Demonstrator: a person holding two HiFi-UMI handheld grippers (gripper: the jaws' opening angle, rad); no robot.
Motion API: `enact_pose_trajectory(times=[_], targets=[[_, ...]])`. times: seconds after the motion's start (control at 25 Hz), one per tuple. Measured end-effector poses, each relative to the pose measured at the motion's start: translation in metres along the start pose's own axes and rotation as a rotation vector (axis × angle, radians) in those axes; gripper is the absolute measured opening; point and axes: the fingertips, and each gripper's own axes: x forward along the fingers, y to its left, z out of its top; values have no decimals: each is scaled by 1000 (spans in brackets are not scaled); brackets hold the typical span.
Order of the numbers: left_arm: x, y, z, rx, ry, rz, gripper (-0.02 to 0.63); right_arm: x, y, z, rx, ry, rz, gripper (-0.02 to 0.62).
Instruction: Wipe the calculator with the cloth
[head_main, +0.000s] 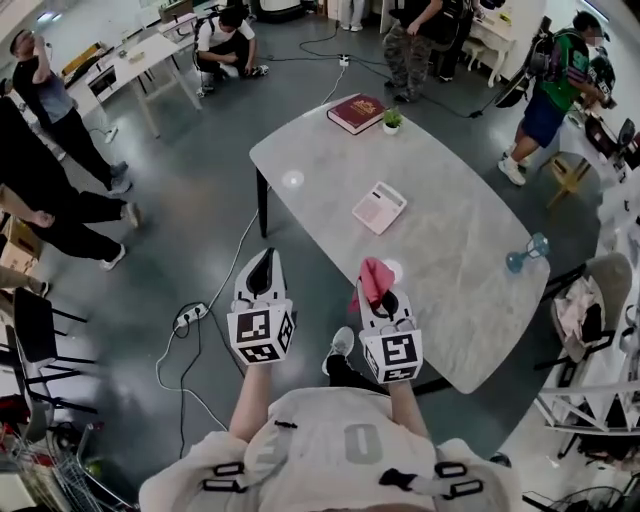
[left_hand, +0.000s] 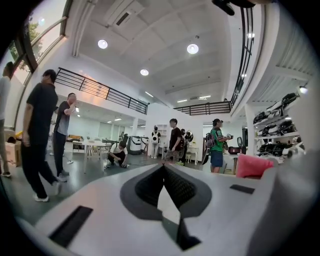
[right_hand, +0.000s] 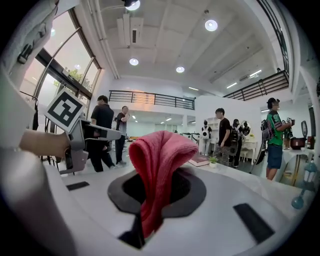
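Both grippers are held out level at the near end of the pale grey, marble-patterned oval table (head_main: 470, 250). The left gripper (head_main: 263, 272) is over the floor just off the table's edge, its jaws pressed together with nothing between them. The right gripper (head_main: 381, 296) is clamped on a folded pink terry cloth (head_main: 374, 280), which sticks up in a hump above the jaws at the table's near rim.

The white flat calculator (head_main: 379, 207) lies face up near the middle of the table, apart from the cloth, with only bare tabletop between them. At the far end are a dark red hardback book (head_main: 355, 113) and, just beside it, a small green plant in a white pot (head_main: 391, 121). A light blue little fan (head_main: 525, 252) stands by the right edge. A white power strip (head_main: 190, 316) trails cable on the floor, and several people stand around the room.
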Motion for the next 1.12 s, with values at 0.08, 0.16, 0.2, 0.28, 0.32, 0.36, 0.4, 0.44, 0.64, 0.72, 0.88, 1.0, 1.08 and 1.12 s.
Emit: enact_pose_trajectory(times=[0.08,0.16,0.2,0.28,0.32,0.36,0.4,0.44,0.64,0.72,0.88,1.0,1.08,1.12], targets=[[35,-7,9,6,-15,-23,20,26,-25,8,-2,-13,-2,57],[66,-12,17,6,-25,-41,20,49,-47,15,-7,-18,-6,57],[80,-13,21,5,-29,-46,20,61,-57,19,-11,-21,-7,57],[104,-12,28,6,-36,-48,20,81,-73,27,-21,-27,-8,57],[114,-11,31,6,-41,-47,20,90,-79,30,-25,-29,-7,57],[124,-10,33,6,-45,-46,20,98,-86,32,-29,-29,-6,57],[134,-11,34,5,-48,-44,20,106,-94,33,-33,-27,-5,57],[144,-11,36,4,-49,-42,20,113,-101,33,-36,-24,-5,57],[169,-10,42,5,-53,-21,20,133,-120,35,-30,-22,-1,57],[173,-6,42,10,-46,-12,20,139,-121,35,-28,-23,7,57],[182,-5,36,8,-19,-14,20,144,-122,31,-25,-8,-1,57],[194,-7,35,-9,-9,-28,20,145,-129,30,-20,3,-20,57],[205,-12,35,-20,-9,-55,20,145,-136,30,-21,2,-47,57],[212,-16,35,-21,-7,-74,20,145,-141,31,-22,2,-68,57]])
